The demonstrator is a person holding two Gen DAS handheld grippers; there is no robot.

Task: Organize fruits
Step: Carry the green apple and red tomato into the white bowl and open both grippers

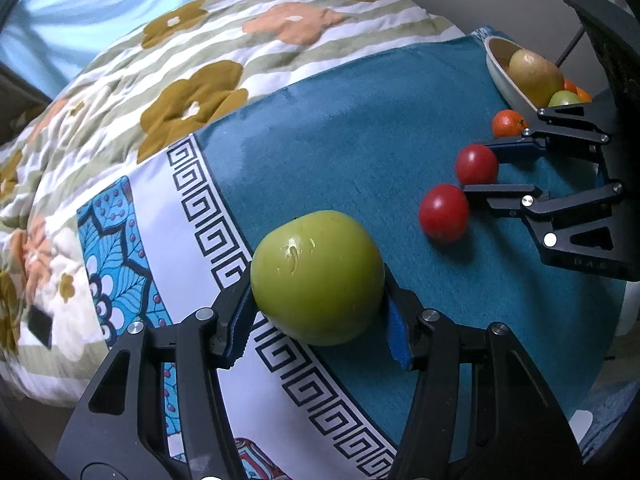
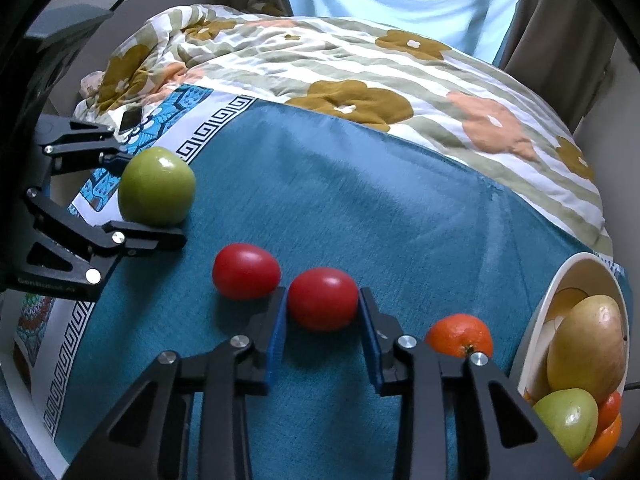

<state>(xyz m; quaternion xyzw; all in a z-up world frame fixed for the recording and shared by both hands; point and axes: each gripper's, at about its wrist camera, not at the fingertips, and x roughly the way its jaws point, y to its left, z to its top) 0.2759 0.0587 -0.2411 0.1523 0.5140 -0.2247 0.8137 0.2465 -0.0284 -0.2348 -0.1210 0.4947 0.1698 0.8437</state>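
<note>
Left gripper (image 1: 318, 312) clamps the green apple (image 1: 318, 280) at the teal cloth's (image 1: 360, 140) patterned border. Right gripper (image 2: 323, 320) brackets 1 red tomato (image 2: 323, 298), fingers touching its sides; a second tomato (image 2: 246, 271) and an orange (image 2: 460, 334) lie beside it, near the fruit bowl (image 2: 560, 280).

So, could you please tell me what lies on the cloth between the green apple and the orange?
Two red fruits: one lying free nearer the green apple, the other between the right tool's fingers, nearer the orange. The right wrist view shows it best.
</note>
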